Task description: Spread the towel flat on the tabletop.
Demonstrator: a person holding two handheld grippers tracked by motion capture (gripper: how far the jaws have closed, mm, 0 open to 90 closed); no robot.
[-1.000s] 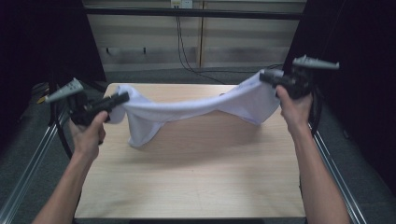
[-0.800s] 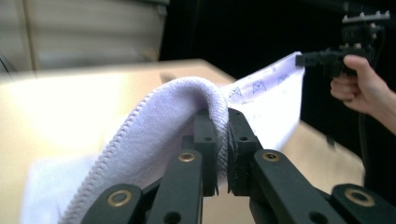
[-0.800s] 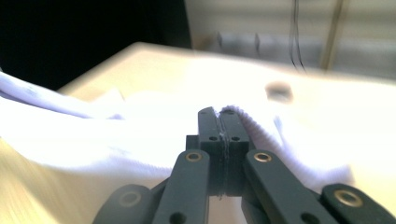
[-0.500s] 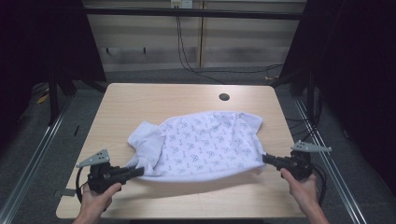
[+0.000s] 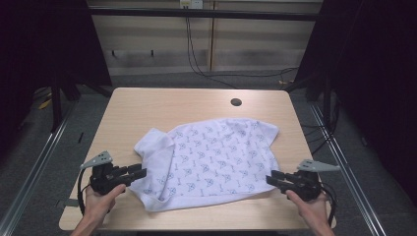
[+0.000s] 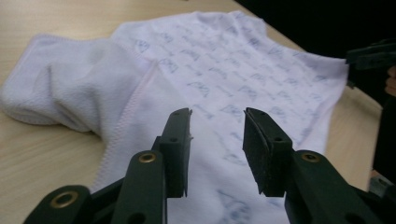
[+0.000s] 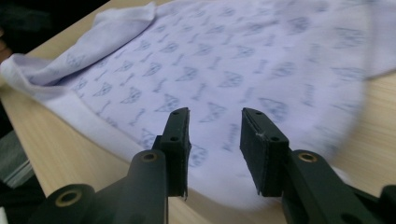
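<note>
A white garment [image 5: 211, 160] with small blue prints lies spread flat on the wooden table [image 5: 147, 105], one sleeve bunched at its left [image 5: 150, 142]. My left gripper [image 5: 141, 173] is at the garment's near-left edge, and the left gripper view shows it [image 6: 217, 140] open with the cloth [image 6: 210, 70] under the jaws. At the near-right edge sits my right gripper [image 5: 270, 178], which stands open [image 7: 215, 140] over the printed fabric [image 7: 224, 60]. Neither gripper holds anything. The right gripper [image 6: 371, 56] also appears far off in the left gripper view.
A round dark hole [image 5: 236, 102] marks the table's far right part. Both hands are close to the table's front edge [image 5: 196, 228]. Metal rails [image 5: 29, 182] run along the floor at the sides, and cables [image 5: 196, 54] hang behind the table.
The garment, held stretched in the air a second ago, was brought down and toward the front edge and now lies flat. Both grippers have let go and stand open at its near corners.
</note>
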